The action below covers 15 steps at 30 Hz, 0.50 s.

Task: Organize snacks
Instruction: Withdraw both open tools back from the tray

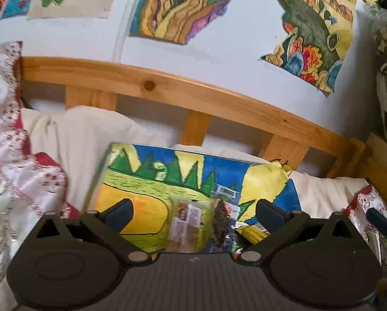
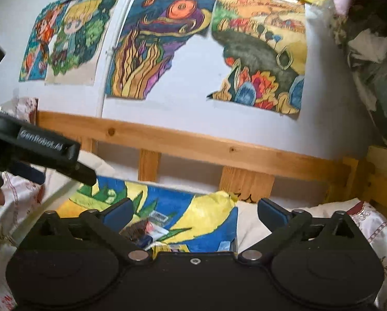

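Clear-wrapped snack packets (image 1: 190,223), brown, dark, yellow.

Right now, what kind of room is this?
Probably a bedroom: a pine wooden bed rail runs along the wall, cream pillows lean against it, and colourful hand-painted pictures hang above.

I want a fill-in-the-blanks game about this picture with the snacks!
1. The clear snack packets lie on a painted board showing green ____.
2. Behind the board runs a rail made of ____.
3. Both the left tool and the right tool have jaws that are ____.
4. The colourful drawings hang on a ____ wall.

Missing words: trees; wood; open; white
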Each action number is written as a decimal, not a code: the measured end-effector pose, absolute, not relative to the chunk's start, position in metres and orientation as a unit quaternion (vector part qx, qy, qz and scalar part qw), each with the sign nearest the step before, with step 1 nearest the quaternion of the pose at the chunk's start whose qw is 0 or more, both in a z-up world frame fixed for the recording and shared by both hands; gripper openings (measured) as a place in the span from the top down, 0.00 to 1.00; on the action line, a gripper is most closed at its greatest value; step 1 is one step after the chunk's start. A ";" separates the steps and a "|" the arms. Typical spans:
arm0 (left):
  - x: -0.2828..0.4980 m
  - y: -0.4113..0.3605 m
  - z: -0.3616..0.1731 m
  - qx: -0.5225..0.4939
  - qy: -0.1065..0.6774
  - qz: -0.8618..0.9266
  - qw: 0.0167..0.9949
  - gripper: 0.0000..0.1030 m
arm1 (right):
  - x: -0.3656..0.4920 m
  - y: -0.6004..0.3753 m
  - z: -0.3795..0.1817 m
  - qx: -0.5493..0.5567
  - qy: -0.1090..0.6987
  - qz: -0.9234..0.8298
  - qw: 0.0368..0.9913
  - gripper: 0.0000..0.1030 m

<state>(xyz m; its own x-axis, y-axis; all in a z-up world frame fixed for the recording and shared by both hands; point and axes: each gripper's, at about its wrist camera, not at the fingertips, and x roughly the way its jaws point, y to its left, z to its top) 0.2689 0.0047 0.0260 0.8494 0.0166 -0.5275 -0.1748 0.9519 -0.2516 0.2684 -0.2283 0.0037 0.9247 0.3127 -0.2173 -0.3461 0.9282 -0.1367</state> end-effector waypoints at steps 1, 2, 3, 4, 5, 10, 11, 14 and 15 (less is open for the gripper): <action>0.265 0.005 0.028 -0.145 0.269 0.054 0.951 0.01 | 0.265 -0.229 0.006 -0.084 0.094 0.168 0.978 0.01; 0.260 0.006 0.030 -0.142 0.267 0.058 0.951 0.01 | 0.262 -0.229 0.009 -0.083 0.093 0.167 0.978 0.01; 0.256 0.006 0.032 -0.139 0.267 0.062 0.952 0.01 | 0.259 -0.229 0.011 -0.081 0.092 0.167 0.978 0.01; 0.252 0.007 0.033 -0.137 0.267 0.065 0.952 0.01 | 0.257 -0.229 0.012 -0.079 0.092 0.166 0.979 0.01; 0.248 0.007 0.035 -0.134 0.266 0.070 0.952 0.01 | 0.254 -0.229 0.014 -0.076 0.092 0.165 0.979 0.01; 0.221 0.008 0.044 -0.121 0.254 0.083 0.956 0.01 | 0.237 -0.231 0.022 -0.067 0.089 0.164 0.980 0.01; 0.215 0.008 0.046 -0.119 0.253 0.085 0.956 0.01 | 0.234 -0.231 0.024 -0.067 0.088 0.162 0.981 0.01; 0.198 0.009 0.048 -0.118 0.245 0.091 0.958 0.01 | 0.223 -0.231 0.028 -0.065 0.084 0.157 0.982 0.01; 0.192 0.010 0.048 -0.119 0.243 0.092 0.958 0.01 | 0.219 -0.231 0.029 -0.063 0.082 0.156 0.982 0.01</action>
